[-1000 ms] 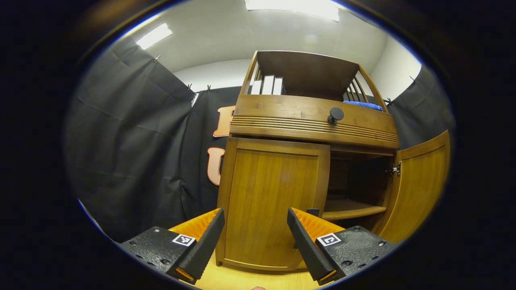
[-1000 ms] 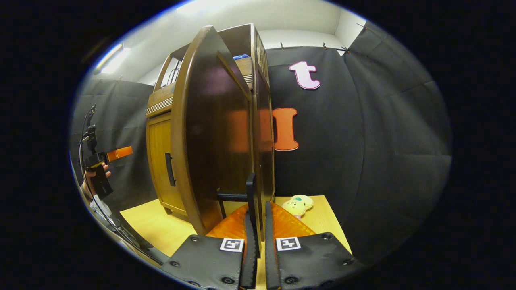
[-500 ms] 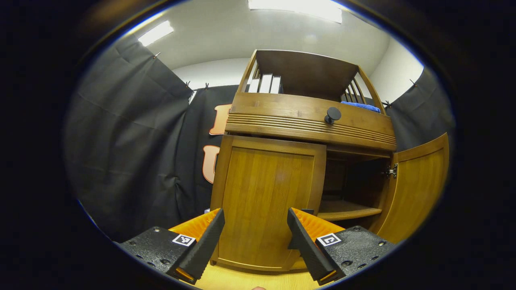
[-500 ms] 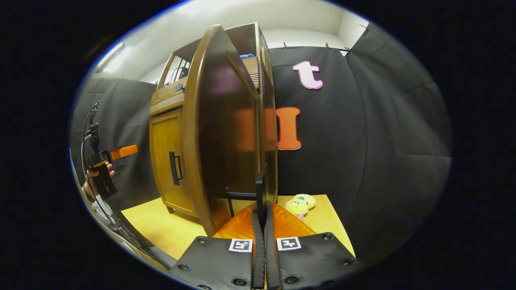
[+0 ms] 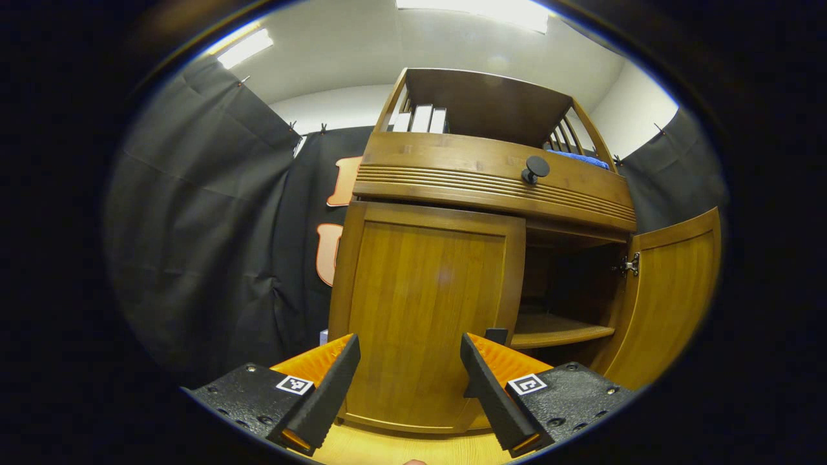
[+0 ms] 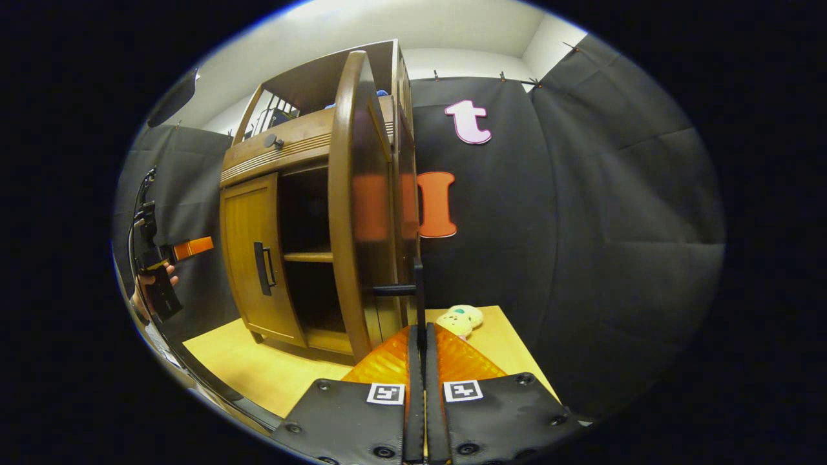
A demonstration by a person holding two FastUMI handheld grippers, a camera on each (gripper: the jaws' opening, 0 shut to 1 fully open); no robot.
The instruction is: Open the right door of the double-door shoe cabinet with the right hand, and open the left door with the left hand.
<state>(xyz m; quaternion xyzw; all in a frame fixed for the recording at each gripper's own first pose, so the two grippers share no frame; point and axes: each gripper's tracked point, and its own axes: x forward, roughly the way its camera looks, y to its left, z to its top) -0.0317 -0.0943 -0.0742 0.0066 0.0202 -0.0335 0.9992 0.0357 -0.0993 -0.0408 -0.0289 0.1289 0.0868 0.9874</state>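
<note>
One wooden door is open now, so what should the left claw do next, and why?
Probably ease the open left claw forward and right to the dark bar handle on the closed left wooden door. The right wooden door already stands open, its handle pinched in the right claw, so only the left door remains.

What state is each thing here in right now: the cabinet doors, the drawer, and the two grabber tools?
Right door: swung wide open, shelf inside exposed.
Left door: closed.
Left door handle: untouched.
Drawer: pushed in, knob untouched.
Right gripper: shut on the right door handle.
Left gripper: open, held in front of the left door, holding nothing.
Plush toy: lying on the floor beside the cabinet.
</note>
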